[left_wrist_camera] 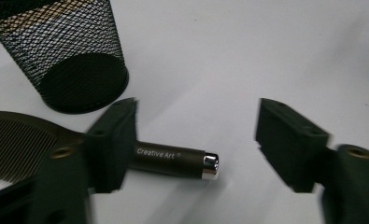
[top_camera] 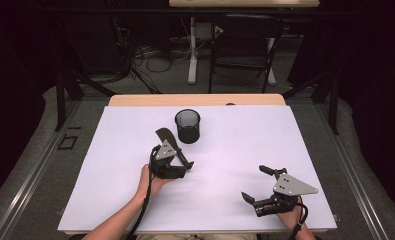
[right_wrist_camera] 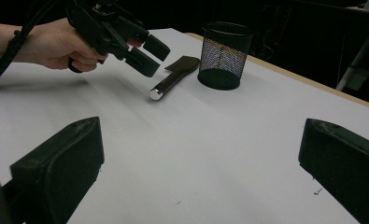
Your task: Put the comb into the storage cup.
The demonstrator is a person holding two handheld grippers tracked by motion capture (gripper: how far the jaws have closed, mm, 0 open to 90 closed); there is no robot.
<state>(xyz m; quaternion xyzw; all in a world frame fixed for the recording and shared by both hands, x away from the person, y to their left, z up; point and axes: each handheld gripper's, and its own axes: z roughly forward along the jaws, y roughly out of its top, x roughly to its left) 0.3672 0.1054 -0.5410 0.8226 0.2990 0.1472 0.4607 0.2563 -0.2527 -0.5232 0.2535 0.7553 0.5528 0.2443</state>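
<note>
Jaws of L gripper point(left_wrist_camera: 196, 140) apart around brush handle point(left_wrist_camera: 173, 161), not gripping; R gripper point(right_wrist_camera: 196, 158) jaws released.
Mesh cup point(top_camera: 187, 125) just beyond brush; bare mat point(top_camera: 235, 145) btw hands, far from edges.

Well beyond the left gripper point(top_camera: 173, 150), past the white table point(top_camera: 245, 150) with its wooden far edge point(top_camera: 195, 100), the room is dark. A grey carpeted floor point(top_camera: 245, 75) carries tangled cables point(top_camera: 150, 55), a white desk leg point(top_camera: 192, 50) and a black folding chair point(top_camera: 242, 45). Black drapes point(top_camera: 370, 75) hang to the right.
</note>
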